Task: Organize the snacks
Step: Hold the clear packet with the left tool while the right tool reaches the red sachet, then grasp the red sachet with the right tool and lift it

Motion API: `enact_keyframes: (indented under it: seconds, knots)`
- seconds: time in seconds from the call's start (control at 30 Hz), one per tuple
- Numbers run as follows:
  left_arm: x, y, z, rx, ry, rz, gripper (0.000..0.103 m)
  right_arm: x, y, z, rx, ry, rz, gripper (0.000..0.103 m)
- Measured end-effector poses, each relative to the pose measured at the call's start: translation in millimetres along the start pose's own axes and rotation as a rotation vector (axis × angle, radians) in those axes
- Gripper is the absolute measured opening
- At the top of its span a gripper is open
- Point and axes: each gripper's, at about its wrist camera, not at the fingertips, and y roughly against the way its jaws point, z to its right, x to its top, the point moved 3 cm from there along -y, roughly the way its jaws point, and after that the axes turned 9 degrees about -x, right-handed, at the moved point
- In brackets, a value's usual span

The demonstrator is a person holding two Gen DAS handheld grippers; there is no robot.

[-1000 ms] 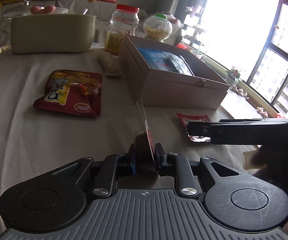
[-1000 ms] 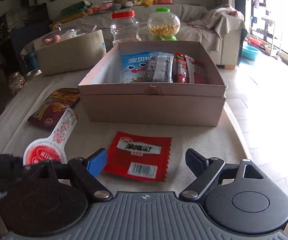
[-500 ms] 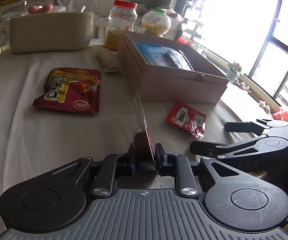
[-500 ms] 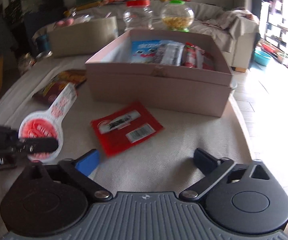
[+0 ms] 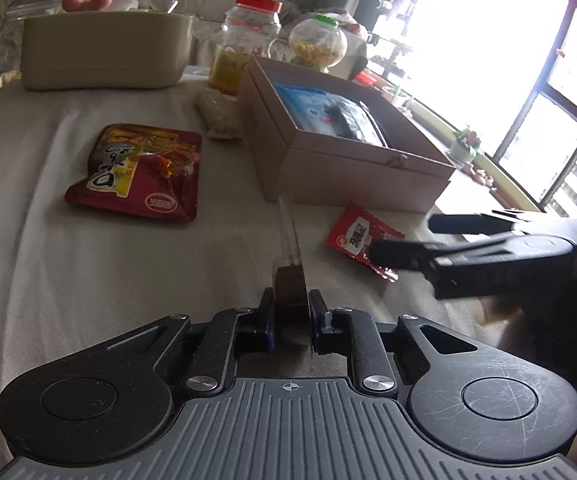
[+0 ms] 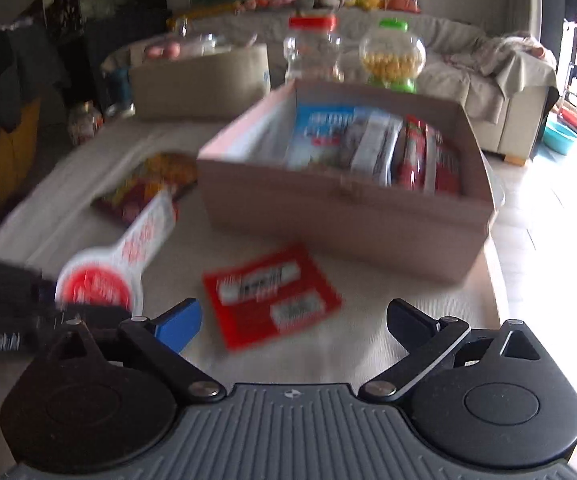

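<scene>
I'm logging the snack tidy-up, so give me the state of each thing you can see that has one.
Left tongs: closing on the spoon-shaped packet, held off the table.
Right tongs: closing, nothing between them.
Box: open, packets standing inside.
Red sachet: flat on the cloth.
Big red bag: flat, sealed.
Red-lid jar: capped.

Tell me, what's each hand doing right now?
Left tongs closing on a lollipop-shaped snack pack. Right tongs open, empty, above the red packet. Box ahead, path clear.

Both wrist cameras look forward and down over the table, sharing the open box (image 5: pixel 352 168) (image 6: pixel 344 208).
</scene>
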Motion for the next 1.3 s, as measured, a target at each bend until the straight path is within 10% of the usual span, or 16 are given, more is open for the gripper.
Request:
enact_keyframes:
  seconds: [0.33, 0.67, 0.87, 1.3]
  knots:
    - [4.6, 8.7, -8.4, 0.018, 0.020, 0.015, 0.019, -4.2, -8.3, -15.4, 0.117, 0.002, -0.040, 0.095]
    - [2.3, 8.2, -7.5, 0.014, 0.024, 0.006, 0.019, 3.3, -23.5, -24.2, 0.045, 0.043, -0.018, 0.084]
    - [-0.6, 13.6, -0.4, -0.019, 0.007, -0.001, 0.019, -10.3, 13.4, -24.4, 0.045, 0.098, 0.012, 0.054]
    - [21.9, 41.4, 57.8, -0.191, -0.102, 0.069, 0.019, -5.0, 113.3, 10.6, -0.026, 0.035, 0.185, 0.051]
